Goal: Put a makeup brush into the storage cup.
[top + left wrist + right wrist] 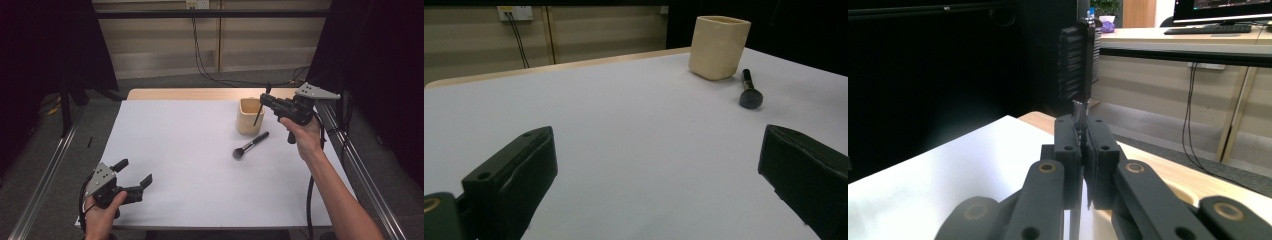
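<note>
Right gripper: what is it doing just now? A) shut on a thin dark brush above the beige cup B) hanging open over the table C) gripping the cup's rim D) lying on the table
A: the right gripper has its jaws closed on a thin dark brush that hangs over the beige cup.

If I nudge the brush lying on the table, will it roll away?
Probably somewhat: the brush has a round handle and lies flat beside the cup. Its wider bristle head should make it curve rather than run straight. It looks light.
</note>
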{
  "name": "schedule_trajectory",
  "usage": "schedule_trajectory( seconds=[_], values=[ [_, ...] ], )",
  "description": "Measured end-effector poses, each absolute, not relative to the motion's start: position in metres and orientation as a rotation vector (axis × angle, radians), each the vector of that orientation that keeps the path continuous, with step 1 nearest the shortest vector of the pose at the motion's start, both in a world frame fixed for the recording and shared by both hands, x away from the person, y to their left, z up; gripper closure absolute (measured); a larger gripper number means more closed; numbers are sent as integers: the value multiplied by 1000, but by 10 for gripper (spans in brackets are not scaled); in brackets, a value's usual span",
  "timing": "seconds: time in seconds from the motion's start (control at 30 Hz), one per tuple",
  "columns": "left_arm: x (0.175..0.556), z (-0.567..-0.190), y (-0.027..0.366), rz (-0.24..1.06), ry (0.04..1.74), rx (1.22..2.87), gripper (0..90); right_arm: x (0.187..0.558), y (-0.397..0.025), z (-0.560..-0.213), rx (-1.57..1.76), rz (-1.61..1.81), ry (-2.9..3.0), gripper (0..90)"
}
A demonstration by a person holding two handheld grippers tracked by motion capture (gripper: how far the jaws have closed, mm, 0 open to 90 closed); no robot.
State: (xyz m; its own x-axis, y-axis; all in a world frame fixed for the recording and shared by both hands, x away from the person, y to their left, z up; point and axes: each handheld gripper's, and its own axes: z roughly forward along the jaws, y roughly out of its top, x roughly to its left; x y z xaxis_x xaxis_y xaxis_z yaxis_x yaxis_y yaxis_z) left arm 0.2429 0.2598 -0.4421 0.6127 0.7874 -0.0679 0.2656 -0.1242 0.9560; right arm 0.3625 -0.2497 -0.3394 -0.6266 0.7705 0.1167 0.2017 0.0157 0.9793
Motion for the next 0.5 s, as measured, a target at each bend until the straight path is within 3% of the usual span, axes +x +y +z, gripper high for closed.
schedule_trajectory(
  seconds=[0.5],
  values=[
    [243, -442, 260, 565, 864, 1706, 24, 397, -253, -323, 1025, 1583, 1802, 866]
  ],
)
